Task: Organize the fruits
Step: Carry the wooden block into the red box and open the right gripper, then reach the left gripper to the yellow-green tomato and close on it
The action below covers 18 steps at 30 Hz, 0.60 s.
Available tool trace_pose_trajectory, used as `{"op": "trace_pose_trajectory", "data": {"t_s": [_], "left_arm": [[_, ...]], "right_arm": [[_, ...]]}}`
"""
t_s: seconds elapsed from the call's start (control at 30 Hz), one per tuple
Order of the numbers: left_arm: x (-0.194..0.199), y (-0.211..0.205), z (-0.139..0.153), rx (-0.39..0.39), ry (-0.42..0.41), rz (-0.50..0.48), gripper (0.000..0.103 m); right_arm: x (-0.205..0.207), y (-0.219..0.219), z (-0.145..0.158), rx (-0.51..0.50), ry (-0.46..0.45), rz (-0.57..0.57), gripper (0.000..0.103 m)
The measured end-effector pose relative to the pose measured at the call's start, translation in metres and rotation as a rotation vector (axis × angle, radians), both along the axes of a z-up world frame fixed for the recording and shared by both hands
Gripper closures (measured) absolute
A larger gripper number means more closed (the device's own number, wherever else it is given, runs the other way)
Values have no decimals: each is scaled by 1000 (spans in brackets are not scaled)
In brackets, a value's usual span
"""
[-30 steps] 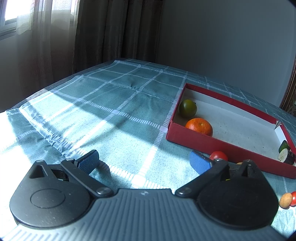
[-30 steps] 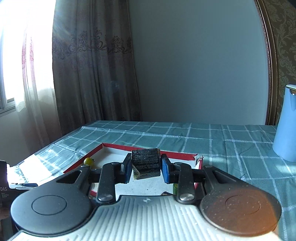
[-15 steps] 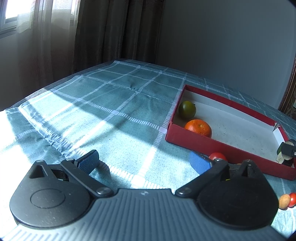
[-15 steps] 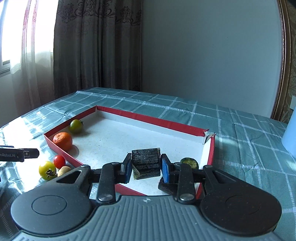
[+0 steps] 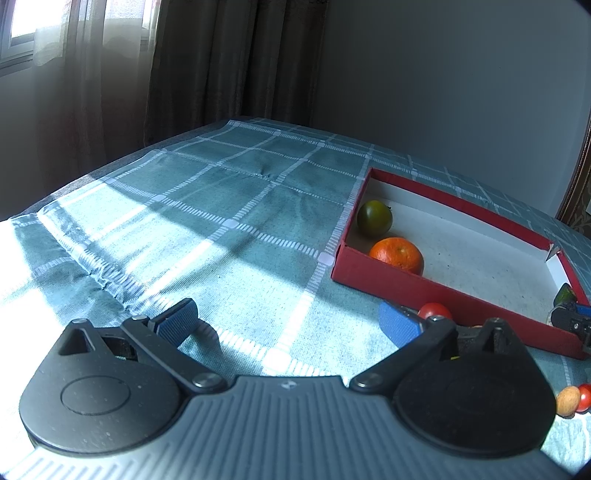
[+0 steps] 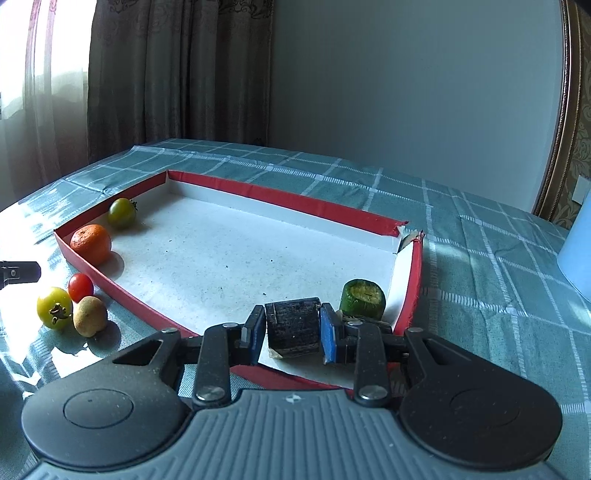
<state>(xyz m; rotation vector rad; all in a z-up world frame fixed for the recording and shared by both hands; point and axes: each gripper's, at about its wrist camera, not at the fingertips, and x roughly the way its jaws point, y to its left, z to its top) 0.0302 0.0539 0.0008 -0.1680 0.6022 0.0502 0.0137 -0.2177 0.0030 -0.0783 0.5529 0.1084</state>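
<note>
Your right tongs (image 6: 292,334) gripped a dark, rigid-looking chunk (image 6: 293,326) by its flat sides, low over the red tray's (image 6: 280,197) near right corner. Your left tongs (image 5: 288,323) gaped wide, empty. It probably handled light and firm.

Daylight enters from window (image 5: 22,33) at far left, blown out white behind curtain (image 6: 48,92). Sunlit bands cross tablecloth (image 5: 207,229) with soft shadows between; near-left cloth overexposed. Wall (image 6: 406,92) dim, even grey. Box (image 6: 258,258) floor evenly lit (fruit shadows faint). Fisheye bends edges, dark vignette in corners. Focus sharp, no motion blur.
</note>
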Motion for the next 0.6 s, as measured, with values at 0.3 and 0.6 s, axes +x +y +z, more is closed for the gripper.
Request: {"op": "trace_pose_trajectory", "data": {"t_s": [0.3,0.6], "left_arm": [[0,1,0,-4,-1,8,0],[-5,4,1,-22,-17,-2,0]], "right_arm": [[-1,-4,2,49,-6,-4,72],[-64,-19,15,131,-123,-57,18]]}}
